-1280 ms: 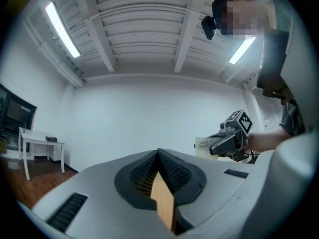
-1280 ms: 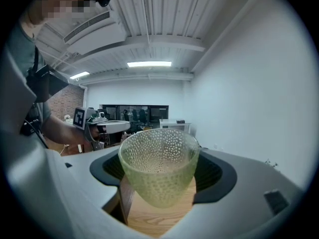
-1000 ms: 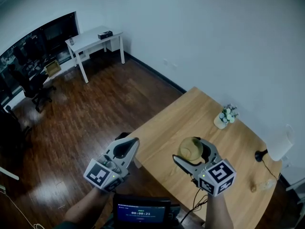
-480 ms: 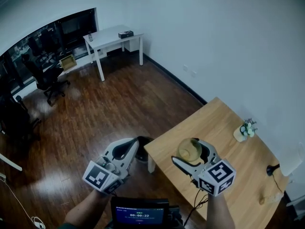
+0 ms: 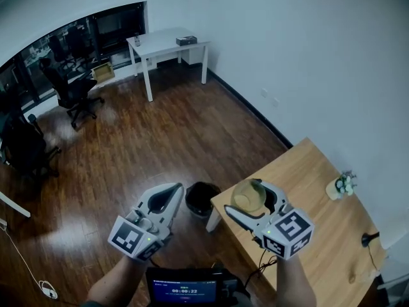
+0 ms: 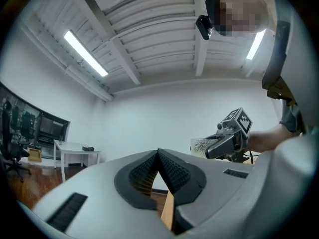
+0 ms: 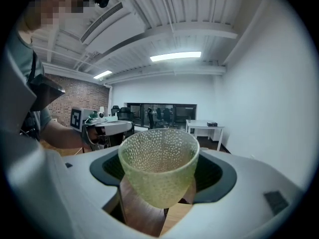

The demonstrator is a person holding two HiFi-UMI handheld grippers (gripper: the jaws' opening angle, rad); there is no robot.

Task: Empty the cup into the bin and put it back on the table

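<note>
Glass, pale yellow-green and dimpled all over: a small round cup point(image 7: 158, 169), clamped between the two jaws of the right gripper point(image 5: 244, 197). Dark ribbed pads pressed against its left and right sides, base sunk low in the gap, rim uppermost in the right gripper view. Held in the air over the near left corner of a light wooden table point(image 5: 307, 190), as seen from the head view. Contents of the cup impossible to make out through the cloudy wall.

On the dark wooden floor point(image 5: 128, 139), just beside that table corner, a round black bin point(image 5: 202, 199). Mouth facing up, inside too dark to tell what it holds.

Left of the bin in the head view, out over the floor, the left gripper point(image 5: 167, 194). Jaws closed tip to tip, nothing gripped, well apart from the cup.

Farther along the table, near the white wall, a small pale pot of flowers point(image 5: 344, 185). Across the room, a white desk point(image 5: 167, 43) with a small dark box on top. Black office chairs point(image 5: 70, 91) beside dark windows.
</note>
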